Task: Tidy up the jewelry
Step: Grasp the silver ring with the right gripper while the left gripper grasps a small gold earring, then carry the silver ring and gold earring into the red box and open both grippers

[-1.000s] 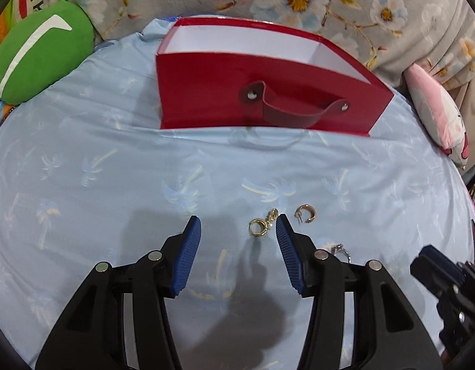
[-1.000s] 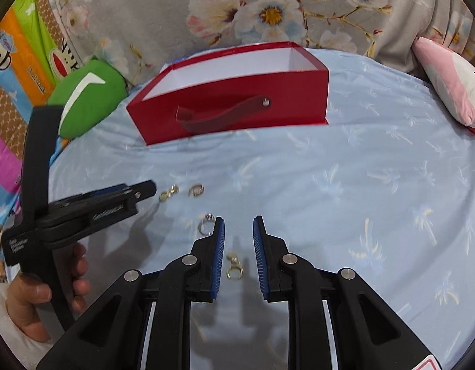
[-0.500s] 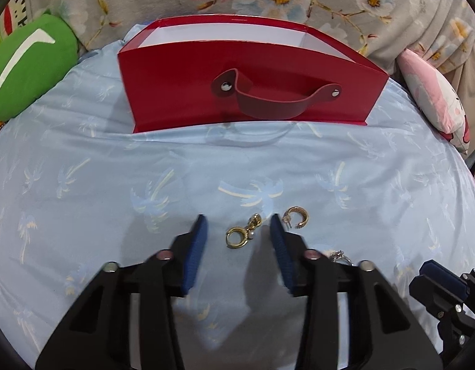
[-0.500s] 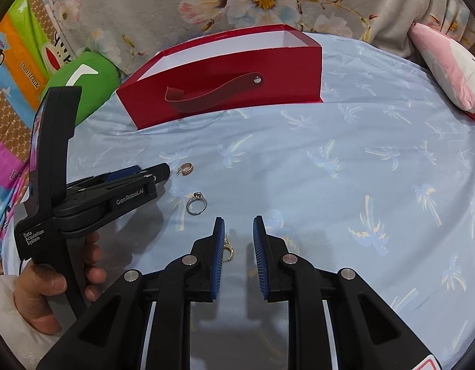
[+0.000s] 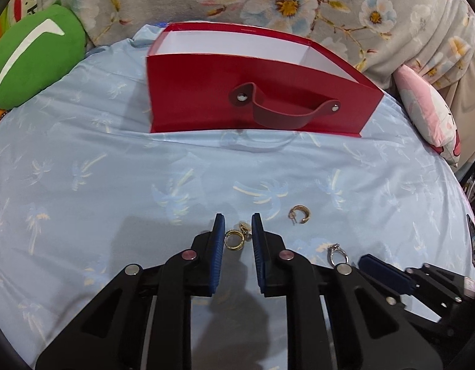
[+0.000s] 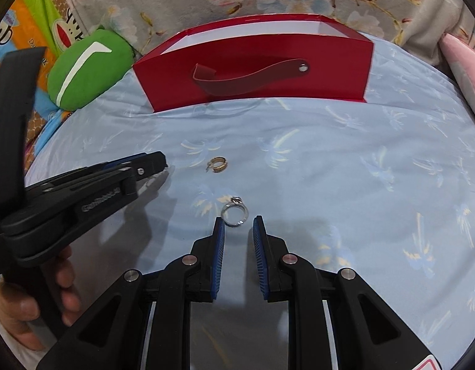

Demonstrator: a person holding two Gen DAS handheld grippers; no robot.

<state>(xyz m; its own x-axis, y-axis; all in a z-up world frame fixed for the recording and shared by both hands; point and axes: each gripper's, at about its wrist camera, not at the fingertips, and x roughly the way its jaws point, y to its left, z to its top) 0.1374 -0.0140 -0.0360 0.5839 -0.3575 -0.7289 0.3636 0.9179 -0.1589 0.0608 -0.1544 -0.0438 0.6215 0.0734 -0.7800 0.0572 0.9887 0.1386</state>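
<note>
Although every piece here looks light and rigid, we judge all of them awkward to grasp: small metal loops lying flat on a soft, yielding bedsheet (image 5: 83,185), prone to slip or to be pressed into the fabric.

Left gripper (image 5: 237,231): jaws narrowed around the gold drop earring (image 5: 235,237), one blue pad on either side. We cannot tell whether the pads are touching it, so we do not record a firm grasp. We judge the best hold to be across the round hoop, squeezing its outer edges, since the small dangling part would swing or slide free.

Right gripper (image 6: 238,231): jaws narrowly apart and empty. The silver ring (image 6: 234,214) lies just ahead of the tips, its small stone setting pointing away from the gripper. We would grip the plain band from the sides and spare the setting, which we judge the fragile part.

A gold hoop earring (image 6: 217,164) lies loose on the sheet between the ring and the box, apart from both grippers.

Container: one red box (image 5: 259,98) with a strap handle (image 5: 283,114), standing open-topped at the far side of the sheet, well apart from all the jewelry. Only its white upper inner walls show; the floor is hidden, so its contents cannot be determined.
</note>
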